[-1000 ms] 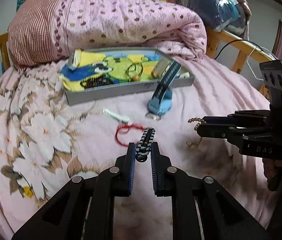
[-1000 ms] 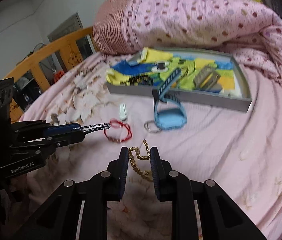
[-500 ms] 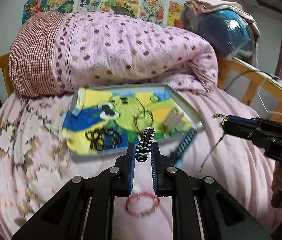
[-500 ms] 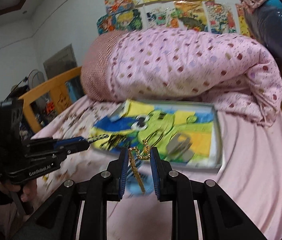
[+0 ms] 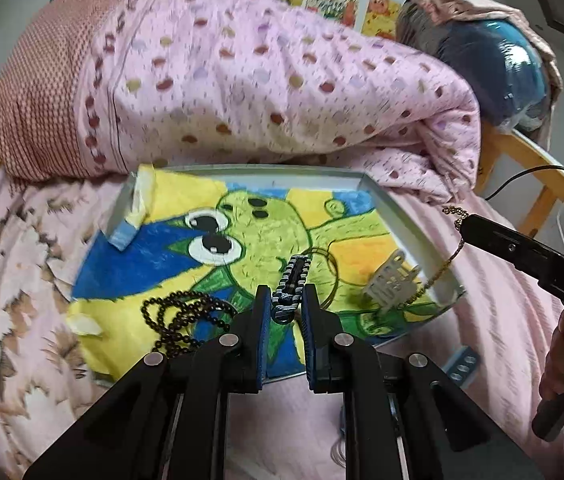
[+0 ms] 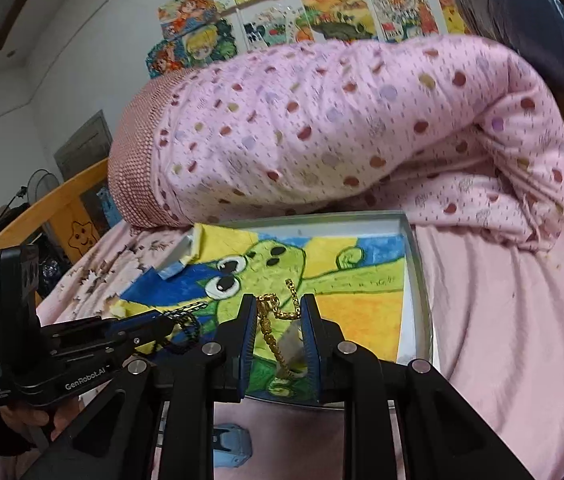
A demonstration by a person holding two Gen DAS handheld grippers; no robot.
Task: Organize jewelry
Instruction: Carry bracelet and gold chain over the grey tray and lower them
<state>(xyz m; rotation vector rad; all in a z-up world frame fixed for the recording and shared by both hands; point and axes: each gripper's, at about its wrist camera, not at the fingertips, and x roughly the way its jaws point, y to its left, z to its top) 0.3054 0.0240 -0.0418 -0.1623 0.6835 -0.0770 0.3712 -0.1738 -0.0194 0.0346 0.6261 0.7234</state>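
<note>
A grey tray lined with a bright frog drawing lies on the pink bed, also in the right wrist view. My left gripper is shut on a black-and-white striped bracelet and holds it over the tray's near middle. My right gripper is shut on a gold chain, which hangs down over the tray's near right part; the chain also shows in the left wrist view. A black bead necklace, a silver hair clip and a thin hoop lie in the tray.
A rolled pink dotted quilt lies right behind the tray. A blue watch strap lies on the bed before the tray. The wooden bed rail runs along the left, and a dark wrapped bundle sits at the back right.
Both grippers have lifted their pieces off the bed and moved forward over the tray. The red bracelet and white clip on the bed have dropped out of view.
</note>
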